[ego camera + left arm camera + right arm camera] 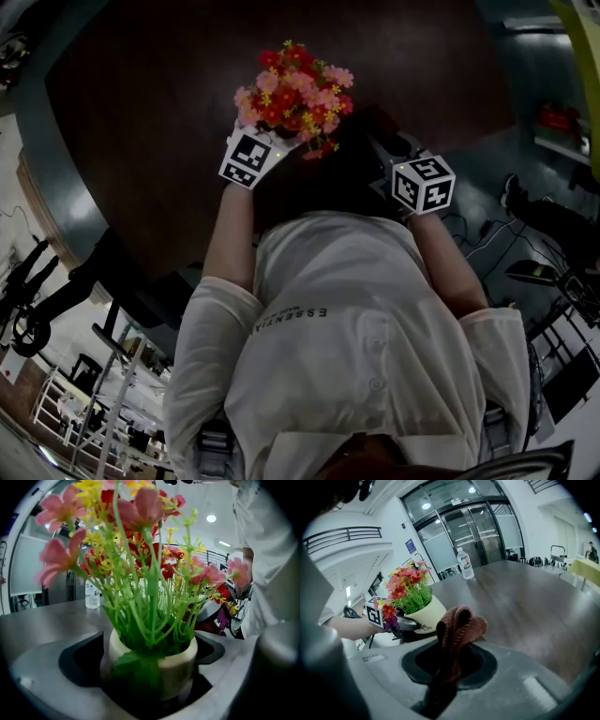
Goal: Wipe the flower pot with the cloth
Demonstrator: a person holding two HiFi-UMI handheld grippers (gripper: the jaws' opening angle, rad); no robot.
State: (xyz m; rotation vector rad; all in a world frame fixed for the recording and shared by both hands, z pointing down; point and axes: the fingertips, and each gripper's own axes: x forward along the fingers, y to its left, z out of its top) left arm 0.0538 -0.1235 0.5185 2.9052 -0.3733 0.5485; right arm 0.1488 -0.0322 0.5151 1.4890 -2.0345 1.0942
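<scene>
A cream flower pot (174, 663) with red, pink and yellow flowers (295, 89) stands on the dark wooden table (159, 112). In the head view the blooms hide the pot. My left gripper (151, 677) is open at its widest, with the pot between the jaws and dark gaps showing on both sides. In the right gripper view one of its jaws lies along the side of the pot (427, 613). My right gripper (454, 660) is shut on a brown cloth (460, 627), which stands bunched above the jaws, just right of the pot and apart from it.
A clear water bottle (464, 564) stands further back on the table; it also shows behind the flowers as the bottle (92, 595). Glass doors and a railing lie beyond. The person's white shirt (356, 337) fills the lower head view, close to the table edge.
</scene>
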